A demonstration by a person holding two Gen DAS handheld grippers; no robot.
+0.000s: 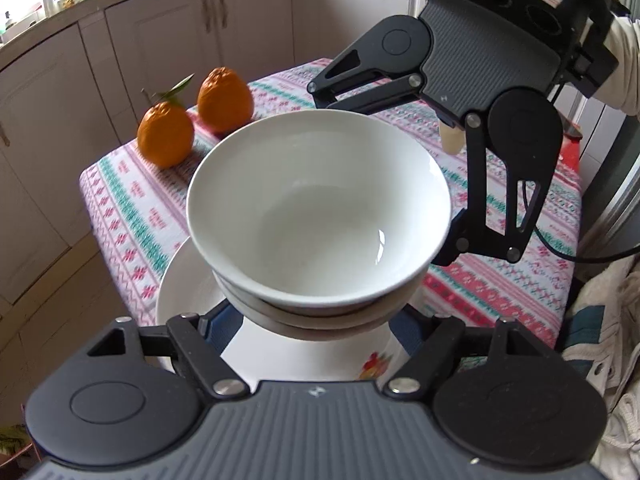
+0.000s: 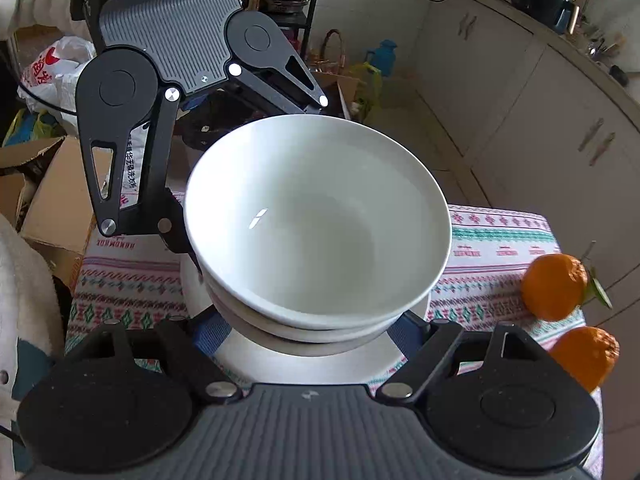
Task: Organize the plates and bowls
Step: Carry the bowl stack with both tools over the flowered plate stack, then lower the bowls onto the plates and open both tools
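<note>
A stack of nested white bowls (image 1: 316, 208) (image 2: 316, 216) fills the middle of both views, over a white plate (image 1: 188, 292) (image 2: 312, 364) with a small coloured print. Whether the lowest bowl rests on the plate I cannot tell. My left gripper (image 1: 316, 320) clasps the stack low down, its blue pads (image 1: 224, 320) against the bottom bowls. From the opposite side my right gripper (image 2: 312, 328) holds the same stack, blue pads (image 2: 408, 328) on the lower bowls. Each gripper's black fingers (image 1: 468, 240) (image 2: 172, 236) reach around the far rim in the other's view.
Two oranges (image 1: 166, 134) (image 2: 554, 286) lie on the patterned tablecloth (image 1: 500, 280) (image 2: 500, 248) near one table edge. White kitchen cabinets (image 1: 160, 40) stand beyond the table. Cardboard boxes (image 2: 56, 200) and a plastic bag (image 2: 52, 68) crowd the floor on the other side.
</note>
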